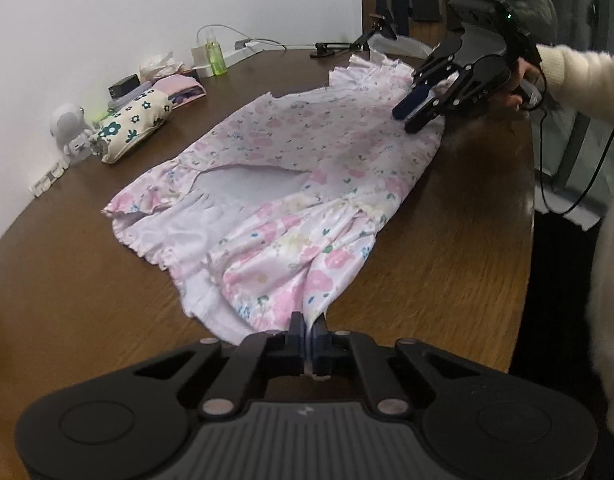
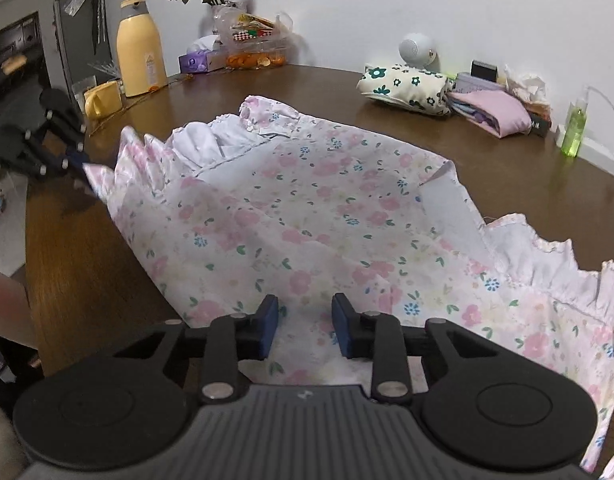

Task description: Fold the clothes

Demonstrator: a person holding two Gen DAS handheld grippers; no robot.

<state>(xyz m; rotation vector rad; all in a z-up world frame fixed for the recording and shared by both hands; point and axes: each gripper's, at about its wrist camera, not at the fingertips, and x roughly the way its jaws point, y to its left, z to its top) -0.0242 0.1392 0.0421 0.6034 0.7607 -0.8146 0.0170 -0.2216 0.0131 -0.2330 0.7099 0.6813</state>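
The left gripper point(image 1: 308, 326) was clamped on the dress point(image 1: 307, 160) hem at bottom centre; the right gripper point(image 2: 305, 326) hung over it, jaws apart.

A small garment point(image 1: 307, 184) — white cloth printed with pink flowers, small blue blossoms and green leaves — is lying spread across the brown wooden table point(image 1: 87, 280). It is lying mostly flat, its long axis running from one gathered, ruffled end to the other. Part of the top layer is folding back near the middle, showing the plain pale inside. One ruffled corner is lifting off the surface in soft pleats, pinched up; the opposite edge is lying near the table's rim — possibly overhanging it, though the view there is distorted.
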